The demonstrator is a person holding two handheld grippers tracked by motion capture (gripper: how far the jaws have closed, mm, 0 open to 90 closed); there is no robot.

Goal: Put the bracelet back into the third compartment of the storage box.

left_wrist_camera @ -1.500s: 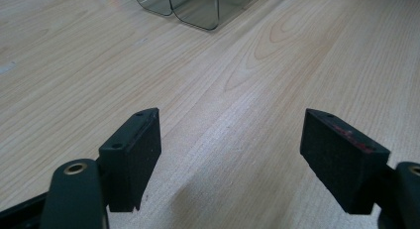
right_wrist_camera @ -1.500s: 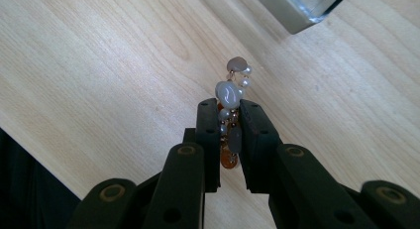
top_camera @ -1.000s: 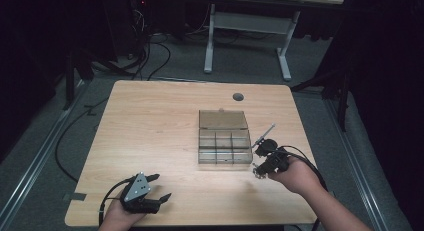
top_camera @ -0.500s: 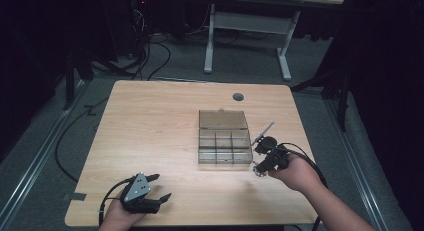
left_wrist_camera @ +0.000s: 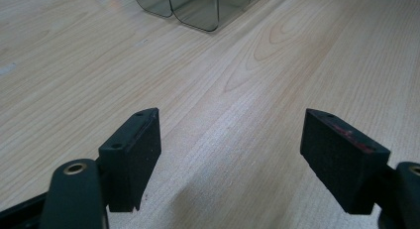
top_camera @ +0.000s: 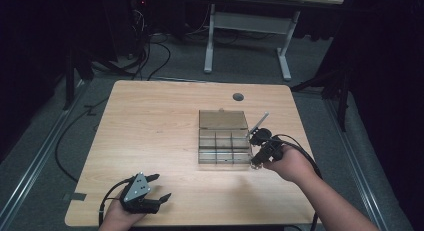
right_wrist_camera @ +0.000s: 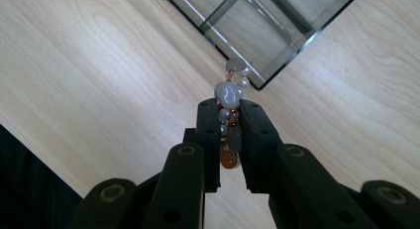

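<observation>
You're working over a wooden table (top_camera: 150,126), and a clear divided box (top_camera: 223,137) is sitting right of its middle with the lid standing open. Your left gripper (top_camera: 155,190) is resting down at the near edge, well apart from the box, its jaws spread wide over bare wood. Your right gripper (top_camera: 256,151) is hovering just beside the box's right side, pinching a string of pearly beads (right_wrist_camera: 229,97) that's poking up past the jaw tips.

The light wooden table (top_camera: 150,121) is bare and wide open on its left and back parts, so a gripper could pass there, but the clear plastic box with small compartments (top_camera: 223,137) stands in the way right of the middle.
</observation>
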